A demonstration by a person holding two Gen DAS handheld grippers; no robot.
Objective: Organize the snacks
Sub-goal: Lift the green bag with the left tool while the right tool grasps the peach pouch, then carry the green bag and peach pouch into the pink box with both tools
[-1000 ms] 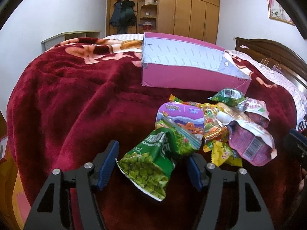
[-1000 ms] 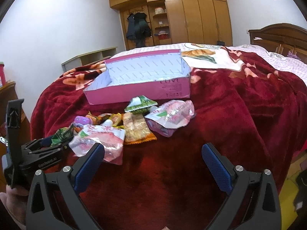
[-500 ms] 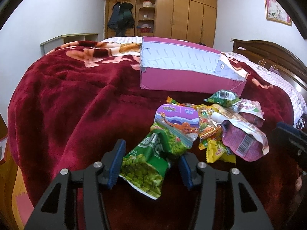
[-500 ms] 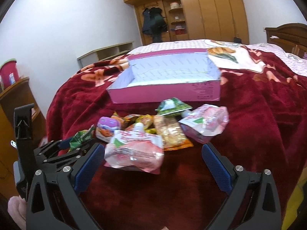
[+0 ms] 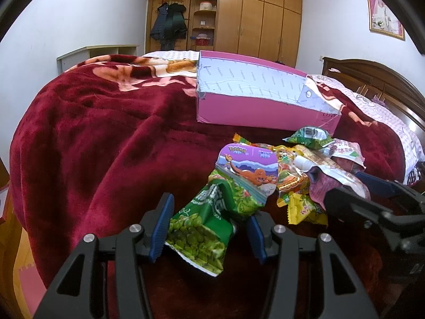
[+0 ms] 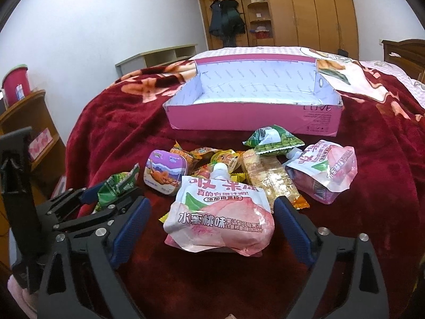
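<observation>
Right wrist view: my right gripper (image 6: 211, 222) is closing around the soft, squashy peach jelly pouch (image 6: 219, 216); my left gripper (image 5: 209, 230) pinches the crinkly pea bag (image 5: 207, 228) mid-body.

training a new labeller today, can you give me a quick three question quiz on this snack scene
1. True or false: the pink box already holds snacks.
2. Which item sits between the left gripper pads? A purple tin, B green pea bag, C cracker pack.
3. What lies between the right gripper jaws?

Key:
1. False; its visible inside is bare.
2. B, the green pea bag; the pads press its sides.
3. The peach jelly pouch; the jaws are closing, pads not yet pressing it.
</observation>
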